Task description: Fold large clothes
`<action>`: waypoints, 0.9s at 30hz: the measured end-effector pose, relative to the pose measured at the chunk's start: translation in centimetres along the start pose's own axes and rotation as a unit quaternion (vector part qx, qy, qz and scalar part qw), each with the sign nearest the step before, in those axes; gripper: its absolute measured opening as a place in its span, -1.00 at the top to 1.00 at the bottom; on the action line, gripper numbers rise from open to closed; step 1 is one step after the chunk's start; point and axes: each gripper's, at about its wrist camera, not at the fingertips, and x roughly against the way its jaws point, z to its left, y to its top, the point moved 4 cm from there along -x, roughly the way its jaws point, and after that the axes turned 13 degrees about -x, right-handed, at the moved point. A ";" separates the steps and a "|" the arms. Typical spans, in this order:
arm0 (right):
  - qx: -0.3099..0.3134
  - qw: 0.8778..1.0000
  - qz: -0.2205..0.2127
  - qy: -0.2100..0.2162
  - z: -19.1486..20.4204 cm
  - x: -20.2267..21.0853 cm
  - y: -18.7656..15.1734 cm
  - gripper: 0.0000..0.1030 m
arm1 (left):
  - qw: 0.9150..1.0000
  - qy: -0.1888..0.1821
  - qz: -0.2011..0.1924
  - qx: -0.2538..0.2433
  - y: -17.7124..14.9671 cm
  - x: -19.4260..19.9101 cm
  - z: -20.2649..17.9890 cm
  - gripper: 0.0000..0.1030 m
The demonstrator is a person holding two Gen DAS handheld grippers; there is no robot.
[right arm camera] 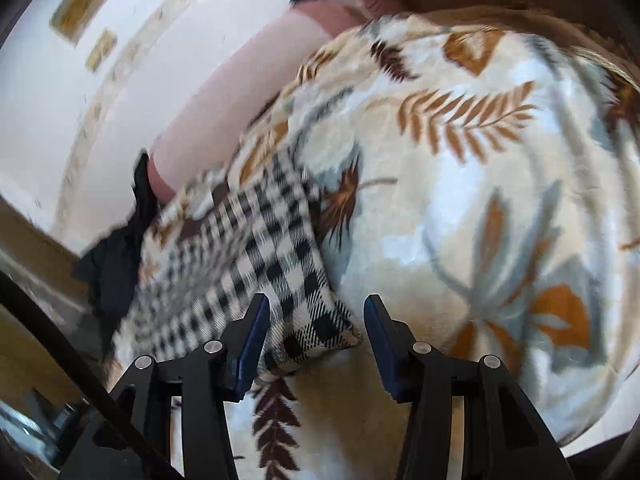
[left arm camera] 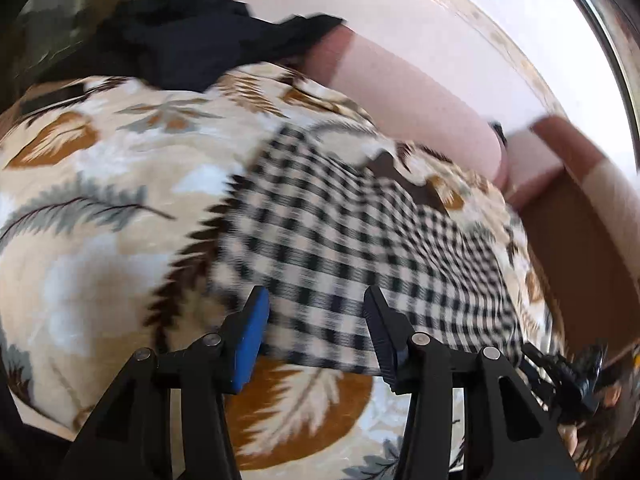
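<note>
Both grippers point down at a slant over a bed covered by a leaf-print blanket (left arm camera: 100,168). The checked garment (left arm camera: 340,240), black and cream, lies folded flat on that blanket, a long strip running away from the tools toward a pink bolster (left arm camera: 420,92) at the far edge.

Left gripper (left arm camera: 316,308): jaws stand apart, nothing pressed between them. The near edge of the checked cloth shows in the gap between the blue-faced finger and the black one, but neither pad bears on it (the cloth looks to be lying on the blanket, though blur makes contact hard to judge). At the lower right of the left wrist view the other tool is partly visible, black, just off the garment's corner.

Right gripper (right arm camera: 316,308): jaws likewise parted and gripping nothing. A folded corner of the checked garment (right arm camera: 280,248) sits between and just ahead of the fingers; the left finger overlaps its edge in the picture, and I cannot tell whether it touches.

A heap of dark clothing (left arm camera: 192,36) lies at the far end of the blanket, beyond the checked piece and against the bolster. Both views are smeared by motion.
</note>
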 end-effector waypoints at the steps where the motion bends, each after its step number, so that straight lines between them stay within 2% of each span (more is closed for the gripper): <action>1: 0.007 1.000 0.012 0.002 0.0 -0.6 -0.4 0.13 | 1.000 -0.002 0.006 -0.013 0.2 -0.8 -1.0 0.08; 3: 0.018 0.999 0.015 -0.022 -0.1 -1.1 -0.7 0.58 | 0.999 -0.002 0.017 -0.034 0.3 -2.4 -2.4 0.06; 6: -0.001 0.999 0.020 -0.036 -1.4 -1.4 -0.5 0.61 | 0.998 0.019 0.049 -0.047 -0.2 -5.6 -2.9 0.06; 9: -0.021 0.999 0.027 -0.028 -2.2 -1.4 -0.3 0.60 | 0.994 0.049 0.082 -0.049 -1.2 -8.3 -2.3 0.06; 12: -0.031 0.999 0.031 -0.017 -2.6 -1.5 -0.2 0.57 | 0.992 0.061 0.076 -0.081 -1.6 -8.8 -2.7 0.03; 14: -0.031 0.999 0.026 -0.013 -2.6 -1.3 -0.2 0.56 | 0.990 0.063 0.078 -0.098 -1.6 -9.0 -3.2 -0.13; 17: -0.017 1.000 -0.008 -0.017 -1.7 0.0 0.0 0.56 | 0.989 0.062 0.073 -0.114 -1.9 -8.8 -3.5 -0.16; 18: 0.002 0.999 -0.033 -0.021 -0.9 1.0 0.1 0.56 | 0.989 0.060 0.075 -0.116 -1.9 -8.6 -3.4 -0.16; 21: 0.059 0.994 -0.088 -0.030 1.9 3.2 -0.3 0.55 | 0.993 0.035 0.068 -0.096 -1.3 -6.7 -2.9 -0.16; 23: 0.090 0.990 -0.103 -0.032 3.7 3.7 -0.7 0.53 | 0.996 0.022 0.045 -0.072 -0.2 -5.0 -2.1 -0.16; 27: 0.138 0.988 -0.070 -0.017 7.6 1.9 -1.8 0.51 | 0.999 0.038 0.016 0.004 1.8 -3.0 2.5 -0.31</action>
